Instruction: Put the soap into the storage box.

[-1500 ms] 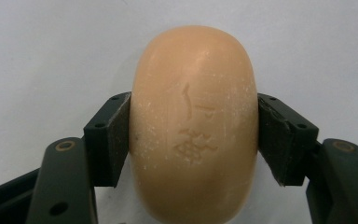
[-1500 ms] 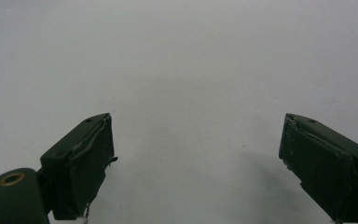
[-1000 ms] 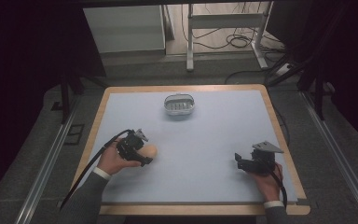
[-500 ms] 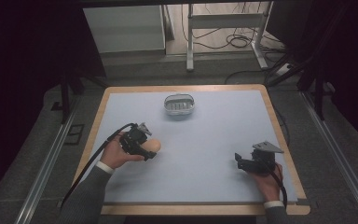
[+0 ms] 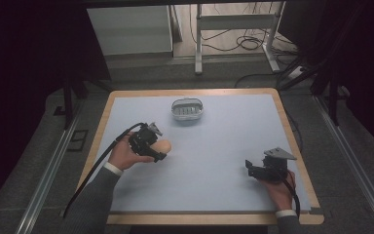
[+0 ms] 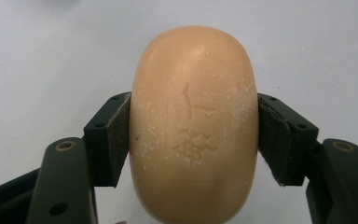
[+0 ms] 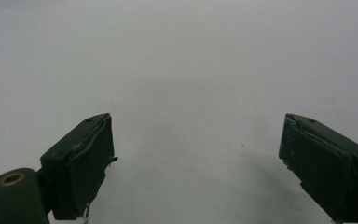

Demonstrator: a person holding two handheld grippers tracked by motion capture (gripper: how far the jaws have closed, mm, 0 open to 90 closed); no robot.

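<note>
Peach oval soap bar clamped across its narrow width between left gripper fingers, long axis along them, at left of pale blue table. Grey ridged soap dish ahead, nearer left hand. Right gripper fingers wide apart, holding nothing.

One soap, one dish, two grippers on my surface.

I count a single peach soap bar, between the left gripper fingers; one grey slotted dish, well beyond them; and a second gripper, the right gripper, with nothing between its fingers.
</note>
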